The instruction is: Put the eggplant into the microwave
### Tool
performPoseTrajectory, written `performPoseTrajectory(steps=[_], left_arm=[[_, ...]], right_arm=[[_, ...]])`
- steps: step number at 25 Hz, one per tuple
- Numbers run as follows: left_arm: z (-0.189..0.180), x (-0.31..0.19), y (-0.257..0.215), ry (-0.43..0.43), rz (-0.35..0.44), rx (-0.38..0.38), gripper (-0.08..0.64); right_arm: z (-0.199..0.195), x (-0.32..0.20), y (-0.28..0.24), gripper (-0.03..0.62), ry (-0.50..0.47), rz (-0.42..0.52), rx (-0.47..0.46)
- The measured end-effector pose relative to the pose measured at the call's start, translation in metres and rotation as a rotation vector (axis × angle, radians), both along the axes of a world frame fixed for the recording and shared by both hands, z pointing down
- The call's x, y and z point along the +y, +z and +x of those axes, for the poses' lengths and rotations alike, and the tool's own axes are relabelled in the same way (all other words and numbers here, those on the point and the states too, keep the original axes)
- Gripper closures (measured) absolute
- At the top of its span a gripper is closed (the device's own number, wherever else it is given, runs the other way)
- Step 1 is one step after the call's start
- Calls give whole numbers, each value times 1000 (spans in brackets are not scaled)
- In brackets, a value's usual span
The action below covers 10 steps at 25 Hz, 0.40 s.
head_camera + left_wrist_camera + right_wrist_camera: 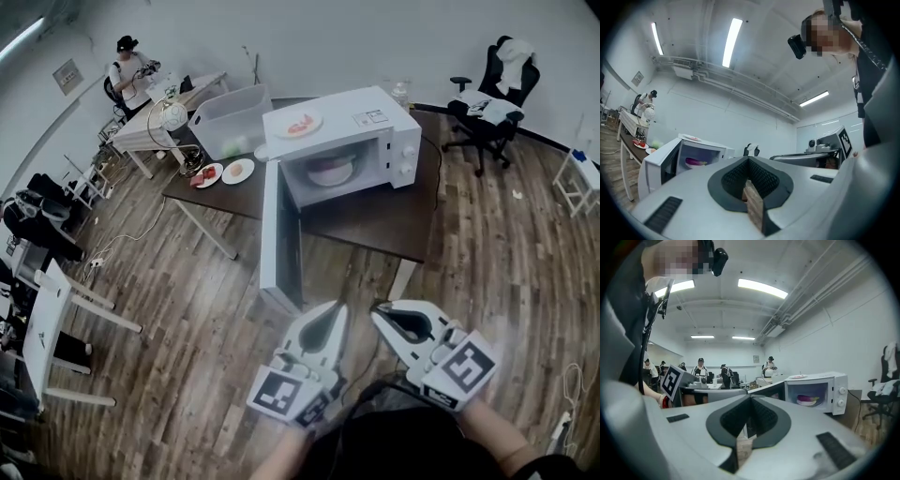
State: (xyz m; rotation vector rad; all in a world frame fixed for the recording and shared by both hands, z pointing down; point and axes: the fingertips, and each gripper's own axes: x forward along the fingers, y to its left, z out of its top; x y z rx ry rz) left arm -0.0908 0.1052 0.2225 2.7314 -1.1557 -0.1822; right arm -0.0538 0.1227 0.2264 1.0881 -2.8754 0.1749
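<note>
The eggplant (808, 398) lies crosswise on a plate (806, 403) inside the open microwave (380, 117), upper centre of the head view, well apart from the left gripper (334, 309) and right gripper (379, 311) at bottom centre, both empty with fingers pressed together.

The left gripper (334, 309) and right gripper (379, 315) are held side by side in the air, low in the head view. Both point roughly level, with their tips angled in toward each other. Each has its jaws closed together with nothing between them. The marker cubes (286, 394) face up, and the forearms (495, 427) reach in from the bottom edge.
</note>
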Motion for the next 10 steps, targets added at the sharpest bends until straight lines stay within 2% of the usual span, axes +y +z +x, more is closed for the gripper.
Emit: performPoseTrajectory(steps=[5,10], left_arm=[[-32,44,14,-20,-31,23,560],[-60,62,27,-67,-54,44,560]], right_arm=[[-24,44,13,594,-1,-29,19],[-37,67,22,593,-12,-24,44]])
